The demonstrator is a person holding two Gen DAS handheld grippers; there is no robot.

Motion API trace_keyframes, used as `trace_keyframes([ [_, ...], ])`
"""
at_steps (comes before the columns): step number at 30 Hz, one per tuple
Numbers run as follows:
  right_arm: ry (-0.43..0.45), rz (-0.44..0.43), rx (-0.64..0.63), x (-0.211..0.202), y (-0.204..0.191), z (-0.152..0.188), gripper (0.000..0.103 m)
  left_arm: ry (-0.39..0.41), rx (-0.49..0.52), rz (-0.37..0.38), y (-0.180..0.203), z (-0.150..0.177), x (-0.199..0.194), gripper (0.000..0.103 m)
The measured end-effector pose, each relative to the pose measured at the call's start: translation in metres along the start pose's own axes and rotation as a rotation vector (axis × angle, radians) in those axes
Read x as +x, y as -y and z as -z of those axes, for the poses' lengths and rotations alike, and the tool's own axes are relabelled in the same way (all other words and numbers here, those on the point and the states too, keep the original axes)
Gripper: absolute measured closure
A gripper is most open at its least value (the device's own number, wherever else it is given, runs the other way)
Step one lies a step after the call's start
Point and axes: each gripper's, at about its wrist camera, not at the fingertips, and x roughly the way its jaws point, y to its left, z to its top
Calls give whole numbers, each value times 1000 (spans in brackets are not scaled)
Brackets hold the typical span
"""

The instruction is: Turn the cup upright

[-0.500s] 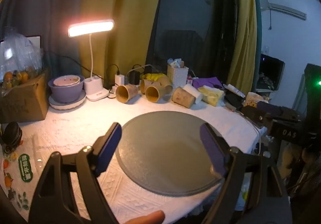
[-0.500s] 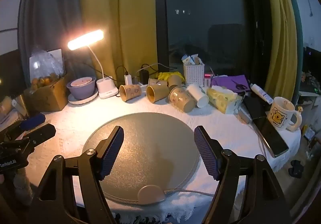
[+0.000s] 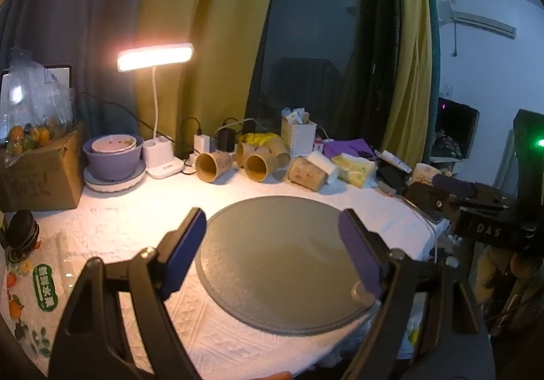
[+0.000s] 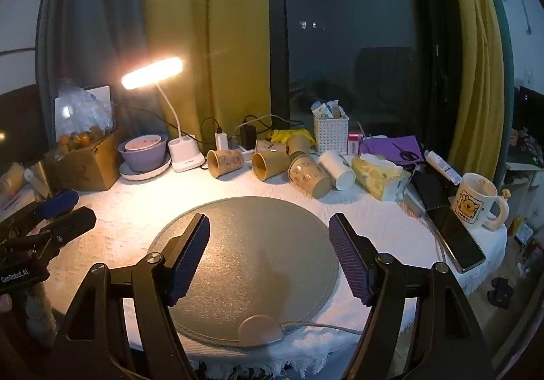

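Several brown paper cups lie on their sides at the back of the table: one at the left (image 4: pixel 224 162), one in the middle (image 4: pixel 270 165) and a patterned one at the right (image 4: pixel 308 175). They also show in the left wrist view: the left cup (image 3: pixel 212 166), the middle cup (image 3: pixel 260 167) and the right cup (image 3: pixel 307 173). A round grey mat (image 4: pixel 251 257) lies in front of them, also seen in the left wrist view (image 3: pixel 285 261). My left gripper (image 3: pixel 272 250) is open and empty over the mat. My right gripper (image 4: pixel 268 257) is open and empty over the mat.
A lit desk lamp (image 4: pixel 153 73), purple bowls (image 4: pixel 144 150), a cardboard box (image 4: pixel 85 162), a white basket (image 4: pixel 330 133), a white cup (image 4: pixel 336 169), a tissue pack (image 4: pixel 379 176), a phone (image 4: pixel 455 237) and a bear mug (image 4: pixel 476 199) ring the mat.
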Motion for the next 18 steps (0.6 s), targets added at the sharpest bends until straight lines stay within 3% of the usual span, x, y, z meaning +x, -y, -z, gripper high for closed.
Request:
trace_keyframes([
  [18,12,-12,-11,-3,-7,0,27,-5,-10,40,0,-4,0,22],
])
